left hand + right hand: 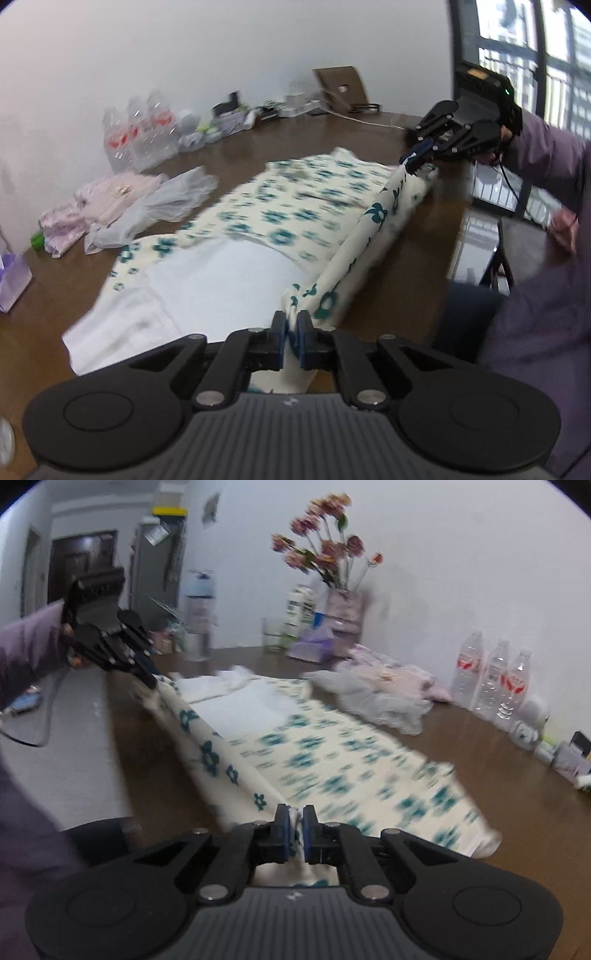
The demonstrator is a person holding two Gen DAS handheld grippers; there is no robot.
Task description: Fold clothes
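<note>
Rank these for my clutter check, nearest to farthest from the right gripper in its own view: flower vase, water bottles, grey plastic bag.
From the right gripper:
1. Grey plastic bag, mid-table, right of the garment.
2. Water bottles, far right by the wall.
3. Flower vase, table's far end.

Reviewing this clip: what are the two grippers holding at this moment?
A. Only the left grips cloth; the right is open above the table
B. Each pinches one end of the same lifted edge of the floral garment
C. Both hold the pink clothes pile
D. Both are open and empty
B: the left gripper and the right gripper are each shut on cloth of the floral garment, whose raised edge stretches between them above the table.
</note>
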